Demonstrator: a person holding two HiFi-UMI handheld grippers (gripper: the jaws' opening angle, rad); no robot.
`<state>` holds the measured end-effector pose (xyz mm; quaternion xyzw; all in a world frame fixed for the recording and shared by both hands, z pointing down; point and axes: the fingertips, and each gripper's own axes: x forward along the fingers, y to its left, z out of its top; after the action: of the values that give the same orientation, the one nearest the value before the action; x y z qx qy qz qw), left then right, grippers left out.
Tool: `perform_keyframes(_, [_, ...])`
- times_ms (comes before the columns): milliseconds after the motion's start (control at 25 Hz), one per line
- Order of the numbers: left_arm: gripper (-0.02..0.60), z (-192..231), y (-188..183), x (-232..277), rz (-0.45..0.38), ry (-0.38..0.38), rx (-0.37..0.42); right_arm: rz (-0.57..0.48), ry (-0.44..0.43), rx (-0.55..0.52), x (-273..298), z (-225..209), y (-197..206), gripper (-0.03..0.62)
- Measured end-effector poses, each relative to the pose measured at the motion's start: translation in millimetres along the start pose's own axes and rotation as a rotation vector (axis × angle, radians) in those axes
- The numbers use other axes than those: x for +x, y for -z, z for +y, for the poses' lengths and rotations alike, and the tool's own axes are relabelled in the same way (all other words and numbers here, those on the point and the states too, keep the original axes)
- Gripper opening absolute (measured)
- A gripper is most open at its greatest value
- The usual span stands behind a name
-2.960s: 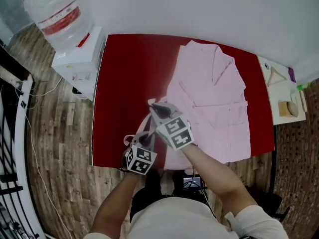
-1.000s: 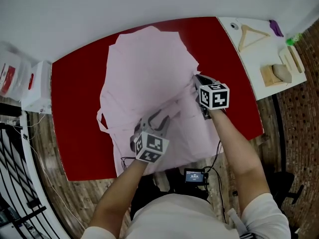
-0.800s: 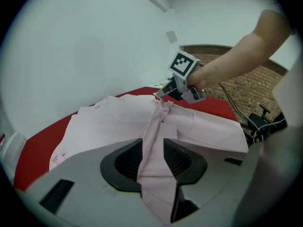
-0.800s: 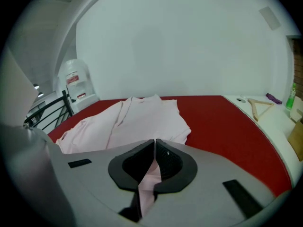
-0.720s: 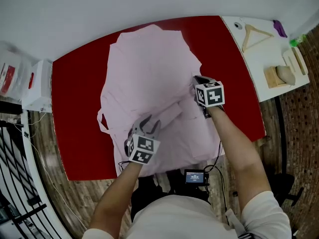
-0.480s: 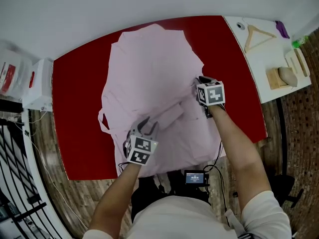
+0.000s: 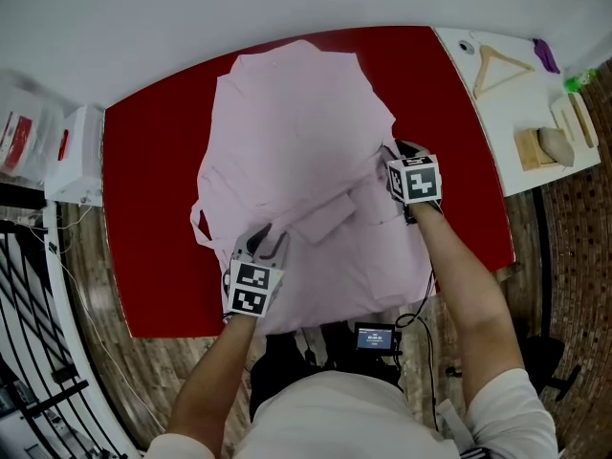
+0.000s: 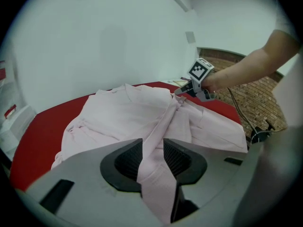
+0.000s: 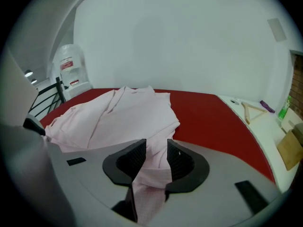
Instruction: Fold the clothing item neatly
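Observation:
A pale pink shirt point(image 7: 296, 132) lies spread on the red table point(image 7: 153, 189), with one sleeve folded across its middle point(image 7: 325, 216). My left gripper point(image 7: 266, 239) is low over the shirt's near left part. Its jaws stand apart, and a strip of the pink fabric point(image 8: 163, 126) runs between them point(image 8: 153, 151) toward the right gripper point(image 8: 194, 86). My right gripper point(image 7: 394, 153) is at the shirt's right edge. Its jaws have just been opening, and a slack fold of the shirt still lies between them point(image 9: 156, 157).
A white side table point(image 7: 507, 113) at the right holds a wooden hanger point(image 7: 502, 65) and small wooden items point(image 7: 540, 144). A water dispenser point(image 7: 57, 142) stands left of the red table, with a black railing point(image 7: 29, 352) beside it. A small screen point(image 7: 373, 338) sits below the near edge.
The left gripper has slid toward the near left over the shirt. The right gripper has stayed at the shirt's right edge, a little lower. Three seconds ago both worked at another edge of the shirt.

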<state>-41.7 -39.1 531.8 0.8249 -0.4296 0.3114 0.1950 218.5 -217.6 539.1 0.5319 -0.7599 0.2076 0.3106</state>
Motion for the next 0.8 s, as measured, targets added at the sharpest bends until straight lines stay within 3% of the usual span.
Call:
perform_keyframes(120, [0.118, 12.5, 20.2, -18.0, 0.010, -0.033, -0.034, -0.042, 0.005, -0.109, -8.8, 10.3, -9.9, 0.121])
perform_keyframes(240, [0.118, 25.7, 43.2, -35.1, 0.027, -0.072, -0.083, -0.089, -0.035, -0.308, -17.8, 50.1, -22.6, 0.120])
perform_keyframes(400, [0.118, 37.7, 59.8, -48.3, 0.024, -0.111, -0.153, -0.165, -0.287, -0.624, -36.2, 173.9, -26.8, 0.120])
perform_keyframes(560, [0.118, 44.3, 62.1, -54.7, 0.004, -0.131, -0.183, -0.183, -0.570, -0.883, -56.4, 304.4, 5.0, 0.120])
perform_keyframes(680, [0.118, 45.4, 60.9, -57.4, -0.012, -0.132, -0.185, -0.128, -0.647, -1.041, -50.0, 352.5, 40.8, 0.120])
perform_keyframes(800, [0.118, 47.7, 58.5, -58.6, -0.034, -0.129, -0.188, -0.074, -0.652, -1.122, -36.8, 368.7, 60.8, 0.120])
